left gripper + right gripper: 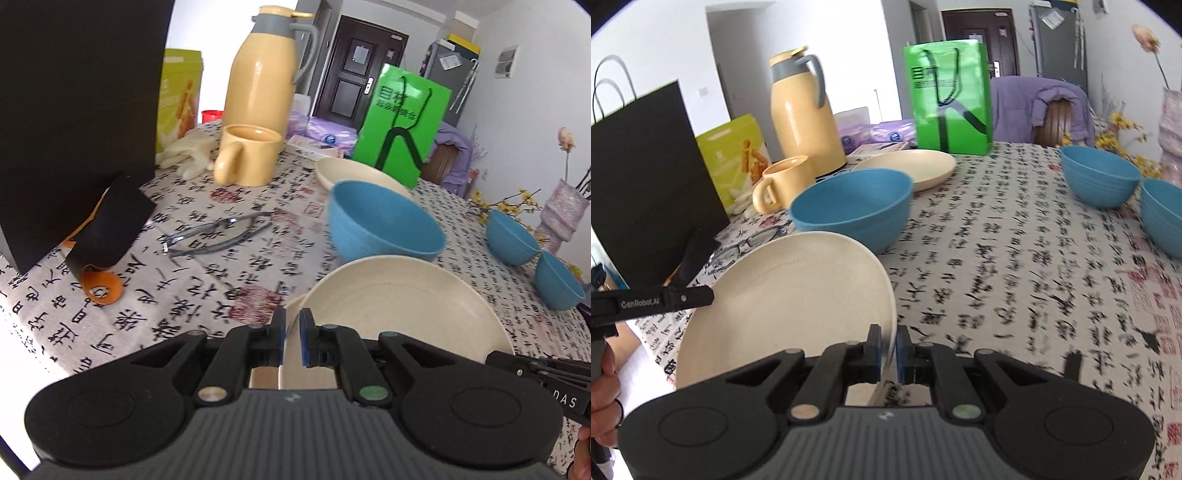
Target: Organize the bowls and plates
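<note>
— Two grippers, one plate? What are you holding?

— Both on the same cream plate [399, 306]. My left gripper [292, 338] is clamped on its left rim, my right gripper [887, 349] is clamped on its right rim, and the plate is tilted, lifted above the desk [1015, 280] at the near edge.

— Any writing you can read?

— "GenRobot.AI" on the side of my left gripper, seen from the right wrist view. From the left wrist view the letters "DAS" show on my right gripper's side. The green bag [947, 98] has dark characters printed on it, too blurred for me to read. The tablecloth is covered in black calligraphy with red seals.

— Where are the other dishes?

— A large blue bowl [855, 210] sits just beyond the held plate, a second cream plate [916, 166] behind that, near the green bag. Two more blue bowls [1100, 175] stand side by side to the right.

— What does only one view show?

— Left wrist shows glasses [218, 236] clearly, and pale gloves [188, 155] beside the yellow mug [251, 155]. Right wrist shows the black bag's [653, 177] handles and a purple coat over a chair.
</note>
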`<act>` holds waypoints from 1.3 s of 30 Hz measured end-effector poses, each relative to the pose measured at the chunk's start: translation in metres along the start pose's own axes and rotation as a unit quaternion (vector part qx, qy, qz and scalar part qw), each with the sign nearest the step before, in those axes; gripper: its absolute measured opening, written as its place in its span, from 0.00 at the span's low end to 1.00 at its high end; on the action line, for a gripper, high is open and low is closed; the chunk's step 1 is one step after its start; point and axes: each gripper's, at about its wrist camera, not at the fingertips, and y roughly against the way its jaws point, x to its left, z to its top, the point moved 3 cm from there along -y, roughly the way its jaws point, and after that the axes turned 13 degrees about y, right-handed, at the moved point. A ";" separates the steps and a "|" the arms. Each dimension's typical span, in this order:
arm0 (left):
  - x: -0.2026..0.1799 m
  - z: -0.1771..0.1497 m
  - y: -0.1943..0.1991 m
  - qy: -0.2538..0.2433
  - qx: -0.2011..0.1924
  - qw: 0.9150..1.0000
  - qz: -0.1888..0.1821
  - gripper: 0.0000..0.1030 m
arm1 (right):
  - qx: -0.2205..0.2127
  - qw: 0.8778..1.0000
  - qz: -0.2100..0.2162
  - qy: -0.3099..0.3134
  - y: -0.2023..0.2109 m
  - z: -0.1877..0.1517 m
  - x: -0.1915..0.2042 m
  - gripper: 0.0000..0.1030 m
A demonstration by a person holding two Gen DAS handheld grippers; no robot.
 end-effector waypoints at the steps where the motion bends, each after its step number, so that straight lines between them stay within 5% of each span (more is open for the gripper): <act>1: 0.003 0.001 -0.002 0.001 0.003 1.000 0.003 0.08 | 0.004 1.000 -0.003 0.005 -0.003 0.002 0.004 0.08; 8: 0.015 0.002 -0.005 0.010 0.013 1.000 -0.011 0.09 | 0.008 1.000 -0.014 0.024 -0.009 0.007 0.020 0.26; 15: 0.008 0.002 0.001 -0.009 -0.001 1.000 -0.021 0.35 | 0.008 1.000 -0.011 0.027 -0.009 0.007 0.024 0.31; 20: 0.003 0.003 0.015 -0.024 -0.028 0.999 -0.018 0.70 | -0.009 1.000 -0.012 0.021 0.000 0.007 0.023 0.38; 25: -0.004 -0.009 0.045 -0.070 -0.088 0.993 -0.031 0.98 | -0.050 0.998 -0.027 0.006 0.023 0.001 0.017 0.75; 29: -0.005 -0.031 0.069 -0.094 -0.112 0.989 -0.026 1.00 | -0.090 0.995 -0.044 0.005 0.050 -0.017 0.013 0.85; 39: 0.005 -0.081 0.102 -0.072 -0.099 0.992 -0.009 1.00 | -0.149 0.985 -0.085 0.015 0.118 -0.070 0.006 0.99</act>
